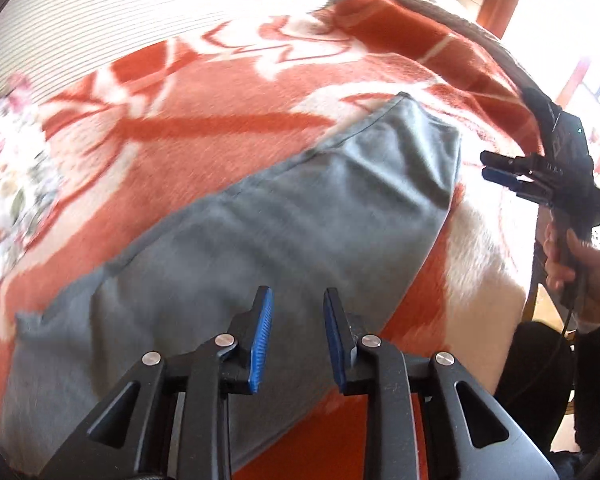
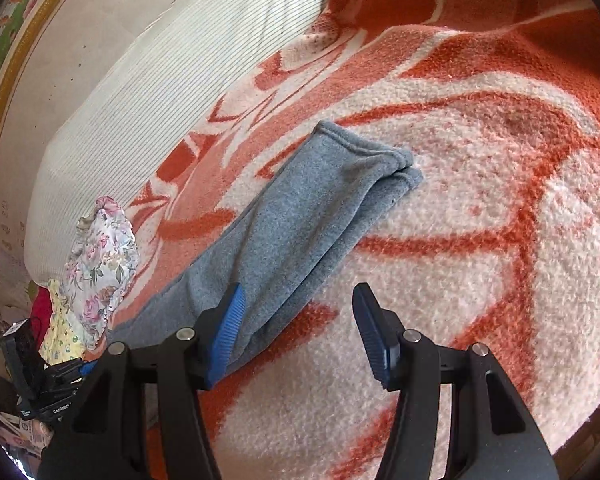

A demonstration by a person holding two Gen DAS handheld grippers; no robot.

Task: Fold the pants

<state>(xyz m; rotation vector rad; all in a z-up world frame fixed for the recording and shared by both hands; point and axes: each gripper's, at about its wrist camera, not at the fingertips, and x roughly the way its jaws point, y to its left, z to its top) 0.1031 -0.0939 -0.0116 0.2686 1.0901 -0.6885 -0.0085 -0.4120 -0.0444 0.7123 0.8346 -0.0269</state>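
We're seeing the grey pants [image 2: 296, 216] lying folded lengthwise on the orange-and-white blanket [image 2: 480, 240]. We're holding the left gripper [image 1: 298, 336] narrowly parted above them, the right gripper [image 2: 300, 336] wider, both gripping nothing.

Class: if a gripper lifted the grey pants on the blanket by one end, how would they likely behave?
The grey pants would probably droop limply, since they lie flat with soft creases. Their fleecy surface suggests they won't slip easily from the pads. On the fuzzy blanket, pushing would likely bunch them rather than slide them.
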